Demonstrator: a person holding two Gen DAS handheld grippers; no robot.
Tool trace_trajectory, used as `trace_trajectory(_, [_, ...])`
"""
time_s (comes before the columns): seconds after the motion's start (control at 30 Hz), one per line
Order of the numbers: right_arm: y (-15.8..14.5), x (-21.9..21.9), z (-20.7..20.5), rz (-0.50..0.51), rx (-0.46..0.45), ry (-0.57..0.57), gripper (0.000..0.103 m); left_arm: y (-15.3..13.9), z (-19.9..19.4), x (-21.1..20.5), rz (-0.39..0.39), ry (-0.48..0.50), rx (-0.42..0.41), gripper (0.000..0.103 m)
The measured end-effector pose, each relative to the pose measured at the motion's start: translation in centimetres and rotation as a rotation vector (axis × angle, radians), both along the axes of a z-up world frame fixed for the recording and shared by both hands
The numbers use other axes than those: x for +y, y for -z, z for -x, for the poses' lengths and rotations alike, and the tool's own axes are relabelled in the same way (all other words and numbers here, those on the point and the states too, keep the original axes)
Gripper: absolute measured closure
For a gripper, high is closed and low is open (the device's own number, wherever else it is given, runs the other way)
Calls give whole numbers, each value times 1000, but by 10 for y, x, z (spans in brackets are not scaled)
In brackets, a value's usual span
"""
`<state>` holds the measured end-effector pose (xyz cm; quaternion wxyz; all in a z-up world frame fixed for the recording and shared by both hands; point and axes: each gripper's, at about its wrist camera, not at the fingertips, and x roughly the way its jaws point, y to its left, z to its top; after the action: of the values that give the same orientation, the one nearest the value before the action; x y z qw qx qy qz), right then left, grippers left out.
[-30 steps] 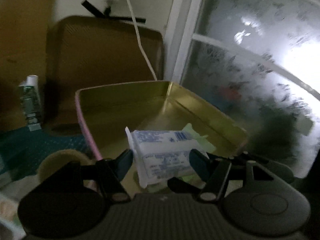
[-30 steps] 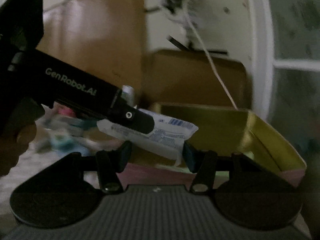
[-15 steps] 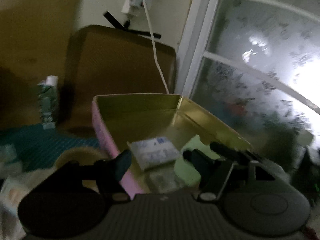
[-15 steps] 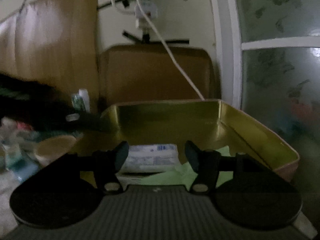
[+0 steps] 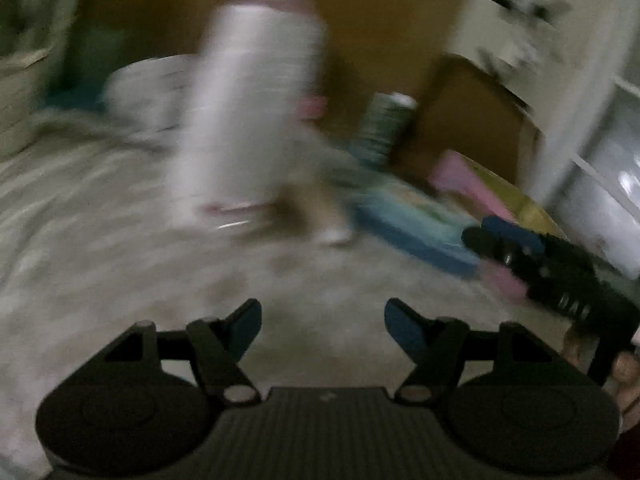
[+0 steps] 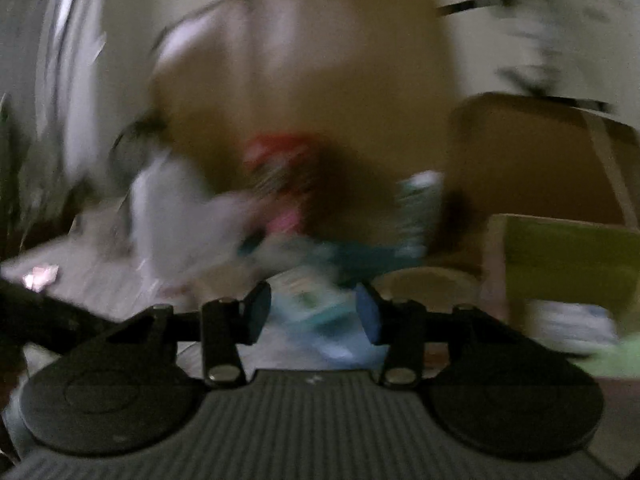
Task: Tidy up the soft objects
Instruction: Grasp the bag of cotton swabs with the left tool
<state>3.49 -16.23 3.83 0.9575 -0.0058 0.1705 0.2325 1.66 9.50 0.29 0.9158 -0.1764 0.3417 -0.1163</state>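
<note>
Left wrist view: heavily blurred. Left tool (image 5: pixel 323 322) seen with blue pads spread apart, nothing between, over pale patterned bedsheet (image 5: pixel 80 240). Tall white cylindrical container (image 5: pixel 252 104) upright on sheet. Blue soft pack (image 5: pixel 412 224) lying beside pink-sided tin tray (image 5: pixel 472 184) at right. Right tool (image 5: pixel 504 240) seen at right edge, near tray.

Right wrist view: blurred. Right tool (image 6: pixel 313 312) pads apart, empty. Blue pack (image 6: pixel 320 312) seen beyond pads. White tissue pack (image 6: pixel 572 320) and green cloth (image 6: pixel 616 356) lying inside gold-lined tray (image 6: pixel 560 240) at right.

left hand-held gripper (image 5: pixel 323 326) | fingers apart; right hand-held gripper (image 6: pixel 313 312) | fingers apart
</note>
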Motion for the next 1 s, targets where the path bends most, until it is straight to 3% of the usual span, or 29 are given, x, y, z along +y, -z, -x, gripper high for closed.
trace_trajectory(0.2, [14,100,-32,221,35,-135,52,5,22,54,67,-104,-22,33])
trace_trajectory(0.4, [29,149,-69,386,29,-83,53,8,29,66,117,-95,-39,33])
trace_trajectory(0.47, [34,148,-74,389,30,-55,57,9,32,65,129,-85,-45,33])
trace_trajectory(0.5, [32,145,-73,368,30,-44,64,10,34,66,135,-79,-49,33])
trace_trajectory(0.6, [21,125,-62,226,109,-49,67,10,38,67,167,-63,-59,33])
trace_trajectory(0.73, [4,67,-36,-260,394,-234,66,9,36,63,221,-20,-60,33])
trace_trajectory(0.83, [17,32,-20,-474,553,-317,63,8,31,50,225,32,-53,33])
trace_trajectory(0.9, [23,17,-7,-448,547,-238,63,8,28,40,216,68,-48,33])
trace_trajectory(1.0, [23,-1,14,-331,445,-38,59,7,24,25,205,113,-42,33])
